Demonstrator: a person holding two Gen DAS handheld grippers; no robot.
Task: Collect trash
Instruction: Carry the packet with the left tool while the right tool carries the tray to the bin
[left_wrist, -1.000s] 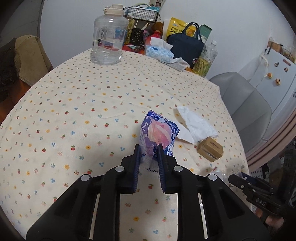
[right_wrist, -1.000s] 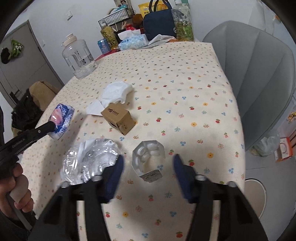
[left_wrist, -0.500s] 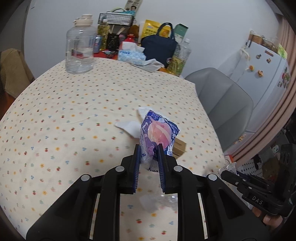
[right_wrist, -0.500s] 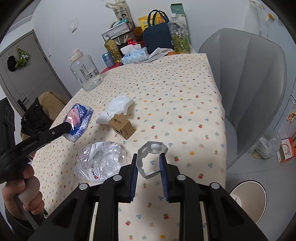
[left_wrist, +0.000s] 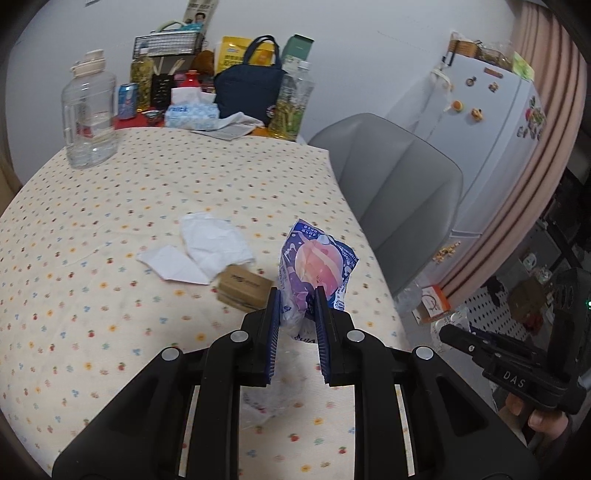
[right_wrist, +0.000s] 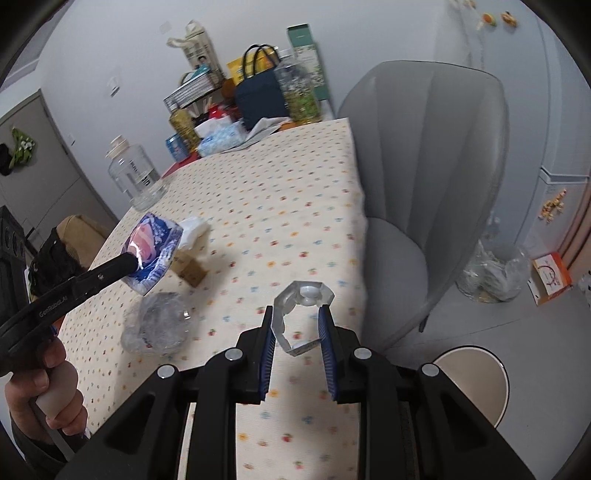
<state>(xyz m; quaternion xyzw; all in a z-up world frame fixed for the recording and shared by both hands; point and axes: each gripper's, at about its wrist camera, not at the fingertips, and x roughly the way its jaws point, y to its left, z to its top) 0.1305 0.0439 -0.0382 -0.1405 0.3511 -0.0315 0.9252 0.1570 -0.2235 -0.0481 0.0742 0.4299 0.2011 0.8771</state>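
Standing upright in the left tool (left_wrist: 297, 301), snack wrapper (left_wrist: 317, 267), long axis vertical.

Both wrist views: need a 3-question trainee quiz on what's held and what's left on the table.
1. True or false: the left claw is shut on the blue-and-pink wrapper.
2. What does the right claw hold? A) brown box B) clear tray C) tissue
3. Name one piece of trash on the table not in a claw.

Key:
1. True.
2. B, the clear tray.
3. Any of: tissue, brown box, crumpled clear plastic.
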